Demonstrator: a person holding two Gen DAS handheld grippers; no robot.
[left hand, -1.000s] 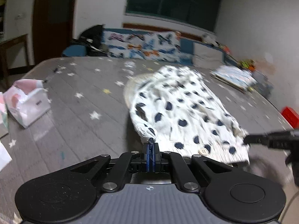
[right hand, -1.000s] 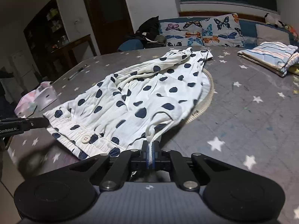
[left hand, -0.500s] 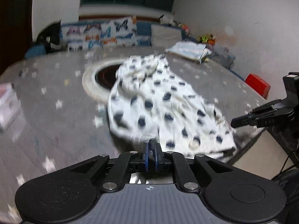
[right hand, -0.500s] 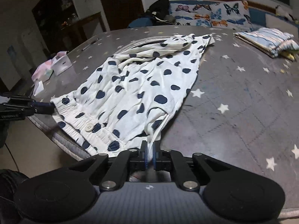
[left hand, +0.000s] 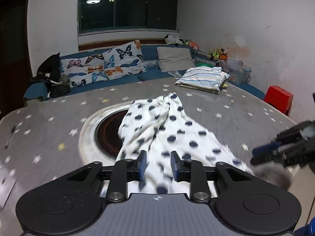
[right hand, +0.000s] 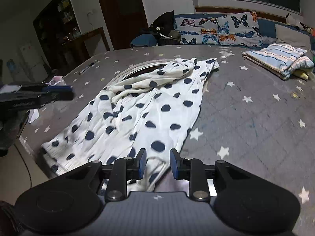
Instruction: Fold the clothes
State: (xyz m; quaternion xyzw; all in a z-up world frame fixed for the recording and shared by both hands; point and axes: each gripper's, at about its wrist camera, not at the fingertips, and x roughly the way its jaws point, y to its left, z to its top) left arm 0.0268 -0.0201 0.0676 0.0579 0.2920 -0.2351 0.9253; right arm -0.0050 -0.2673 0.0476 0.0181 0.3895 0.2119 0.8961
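A white garment with dark blue dots (left hand: 169,135) lies stretched across the grey star-patterned table (left hand: 246,110), its far end bunched over a round inset in the tabletop (left hand: 104,129). It also shows in the right wrist view (right hand: 141,108). My left gripper (left hand: 157,164) is open, with the garment's near edge lying between and below its fingers. My right gripper (right hand: 157,162) is open over the garment's near right corner. The right gripper shows at the right edge of the left wrist view (left hand: 283,147); the left gripper shows at the left of the right wrist view (right hand: 39,94).
A folded striped garment (left hand: 202,76) lies at the far right of the table (right hand: 256,118). A sofa with butterfly cushions (left hand: 106,64) stands behind. A red stool (left hand: 278,98) is at the right. A pen (right hand: 87,66) and a pink-white packet (right hand: 57,79) lie at the table's left.
Both grippers were shut on the garment's near edge; now both are open and the garment lies dropped flat on the table. The near edge was pulled toward the table's front edge.
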